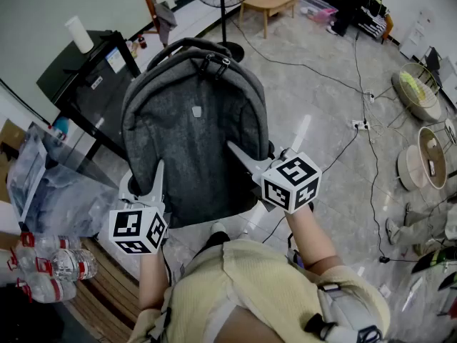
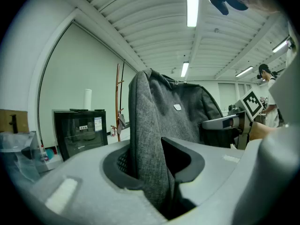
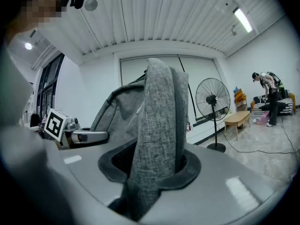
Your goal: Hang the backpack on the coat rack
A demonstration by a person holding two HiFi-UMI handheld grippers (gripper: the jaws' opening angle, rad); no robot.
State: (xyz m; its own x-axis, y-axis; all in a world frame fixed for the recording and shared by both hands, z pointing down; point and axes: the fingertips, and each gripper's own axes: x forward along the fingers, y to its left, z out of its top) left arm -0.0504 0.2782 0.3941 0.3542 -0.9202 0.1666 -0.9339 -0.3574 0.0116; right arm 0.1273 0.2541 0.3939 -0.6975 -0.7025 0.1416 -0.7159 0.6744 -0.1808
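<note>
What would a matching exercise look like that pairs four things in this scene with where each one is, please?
Things:
1. backpack
2. standing fan
3. water bottles
4. white roll

Places:
A. on top of the black cabinet
B. at the lower left of the head view
C. beside the wooden table
D. clamped in the left gripper and the right gripper

Pairs: 1-D, 2-C, 3-B, 4-A.
</note>
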